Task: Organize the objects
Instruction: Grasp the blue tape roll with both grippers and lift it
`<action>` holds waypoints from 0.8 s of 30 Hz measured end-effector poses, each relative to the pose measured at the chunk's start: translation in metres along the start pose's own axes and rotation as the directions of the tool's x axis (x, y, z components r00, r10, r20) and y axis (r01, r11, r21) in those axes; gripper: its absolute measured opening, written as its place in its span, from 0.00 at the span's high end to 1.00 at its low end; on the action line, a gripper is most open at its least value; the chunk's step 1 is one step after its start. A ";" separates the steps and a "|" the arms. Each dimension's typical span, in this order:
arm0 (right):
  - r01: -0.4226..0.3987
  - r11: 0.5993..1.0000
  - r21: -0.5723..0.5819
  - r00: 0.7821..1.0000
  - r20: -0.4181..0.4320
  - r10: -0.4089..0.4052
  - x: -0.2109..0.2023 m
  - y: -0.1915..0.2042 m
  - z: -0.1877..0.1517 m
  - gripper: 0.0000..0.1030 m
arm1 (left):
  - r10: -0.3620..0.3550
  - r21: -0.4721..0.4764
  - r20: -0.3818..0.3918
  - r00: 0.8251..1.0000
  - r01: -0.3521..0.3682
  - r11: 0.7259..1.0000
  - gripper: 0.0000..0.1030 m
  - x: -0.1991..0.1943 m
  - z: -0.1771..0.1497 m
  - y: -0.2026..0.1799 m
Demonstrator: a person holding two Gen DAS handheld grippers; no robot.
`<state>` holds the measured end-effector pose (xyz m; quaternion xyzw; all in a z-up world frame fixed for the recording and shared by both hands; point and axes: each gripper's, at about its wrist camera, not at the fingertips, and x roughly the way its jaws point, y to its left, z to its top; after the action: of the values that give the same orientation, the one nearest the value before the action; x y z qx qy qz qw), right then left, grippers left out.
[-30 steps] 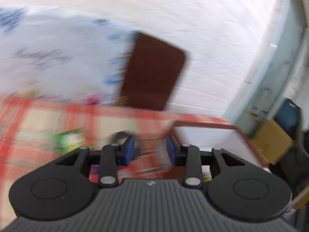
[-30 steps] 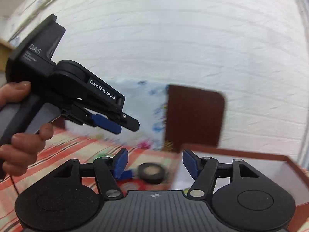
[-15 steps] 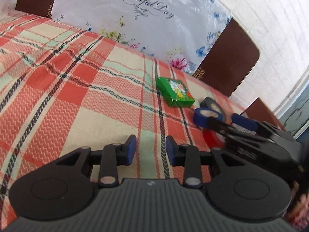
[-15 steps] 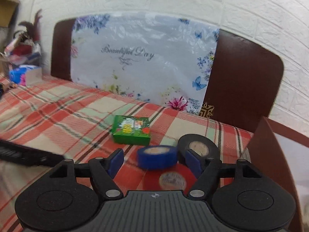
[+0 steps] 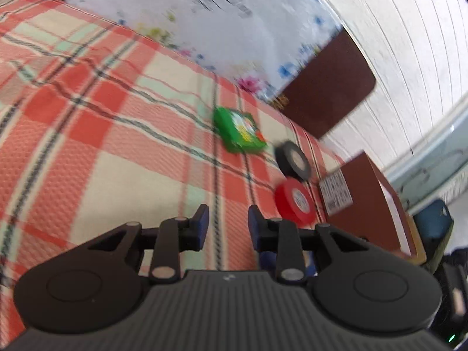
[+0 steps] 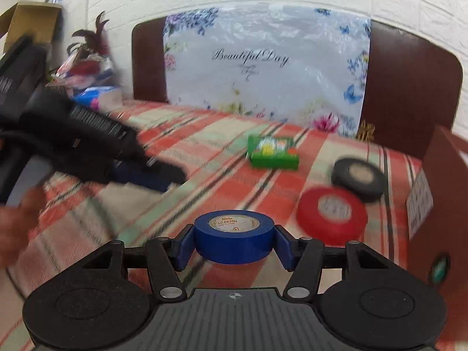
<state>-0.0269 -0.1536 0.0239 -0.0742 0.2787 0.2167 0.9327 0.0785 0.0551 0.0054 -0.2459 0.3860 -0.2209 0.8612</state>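
Observation:
The blue tape roll [image 6: 234,239] lies flat on the plaid cloth, and my right gripper [image 6: 234,244] is closing on it, both blue pads against its sides. A red tape roll [image 6: 332,215] [image 5: 295,201] and a black tape roll [image 6: 358,177] [image 5: 292,161] lie just beyond, to the right. Further back sits a green box [image 6: 272,152] [image 5: 238,130]. My left gripper [image 5: 228,225] hovers low over the cloth, its jaws narrowing with nothing between them. In the right wrist view the left gripper [image 6: 163,178] comes in from the left, blurred.
A brown cardboard box [image 6: 438,190] [image 5: 359,196] with a white label stands at the right, beside the red roll. A chair back wrapped in floral plastic [image 6: 263,67] rises behind the table. Clutter and a small blue-and-white box [image 6: 96,95] sit at the far left. A hand [image 6: 17,228] is blurred at the left edge.
Both views dropped from the wall to the table. My right gripper moved down onto the blue roll and closed around it. The left gripper sank and rolled, its gap a little narrower.

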 end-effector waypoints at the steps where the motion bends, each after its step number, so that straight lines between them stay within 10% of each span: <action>1: 0.006 1.000 -0.007 1.000 -0.014 -0.006 -0.002 0.002 -0.006 0.47 | -0.013 0.012 -0.029 1.000 0.013 1.000 0.70 0.004 -0.001 -0.005; 24: 0.064 0.998 -0.010 0.997 0.042 -0.063 -0.019 -0.001 -0.016 0.48 | 0.036 0.096 -0.157 0.987 -0.021 0.995 0.82 0.013 -0.024 -0.062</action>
<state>-0.0483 -0.1660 0.0213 -0.0835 0.2557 0.1900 0.9442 0.0561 -0.0066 0.0207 -0.1813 0.4460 -0.2454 0.8414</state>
